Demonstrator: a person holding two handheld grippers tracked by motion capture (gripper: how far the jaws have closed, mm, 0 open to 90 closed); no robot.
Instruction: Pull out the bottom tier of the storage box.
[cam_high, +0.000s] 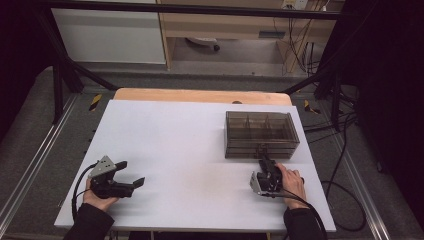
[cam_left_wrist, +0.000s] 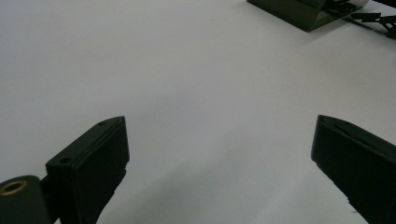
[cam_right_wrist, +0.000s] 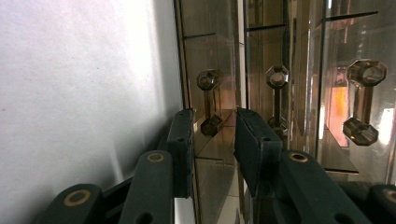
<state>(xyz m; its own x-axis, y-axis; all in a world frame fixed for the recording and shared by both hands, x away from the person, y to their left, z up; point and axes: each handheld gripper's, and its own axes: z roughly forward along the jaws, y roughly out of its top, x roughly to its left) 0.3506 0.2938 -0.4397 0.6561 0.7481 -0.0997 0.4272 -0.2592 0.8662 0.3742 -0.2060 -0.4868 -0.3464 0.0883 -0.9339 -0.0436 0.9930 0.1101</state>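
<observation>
White tabletop (cam_high: 190, 145), with the smoky drawer box (cam_high: 261, 134) at its far right. The right gripper (cam_high: 264, 163) is turned sideways at the box's near face, jaws narrowed around the lowest drawer's handle (cam_right_wrist: 209, 100) though not visibly pinching it, likely lining up a pull. The left gripper (cam_high: 131, 173) idles near left, jaws spread wide and empty, out of the way.

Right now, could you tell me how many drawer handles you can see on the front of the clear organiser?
3: a handle nearest the white table, straddled by the right gripper; the middle handle; the far handle. Others may be hidden.
</observation>
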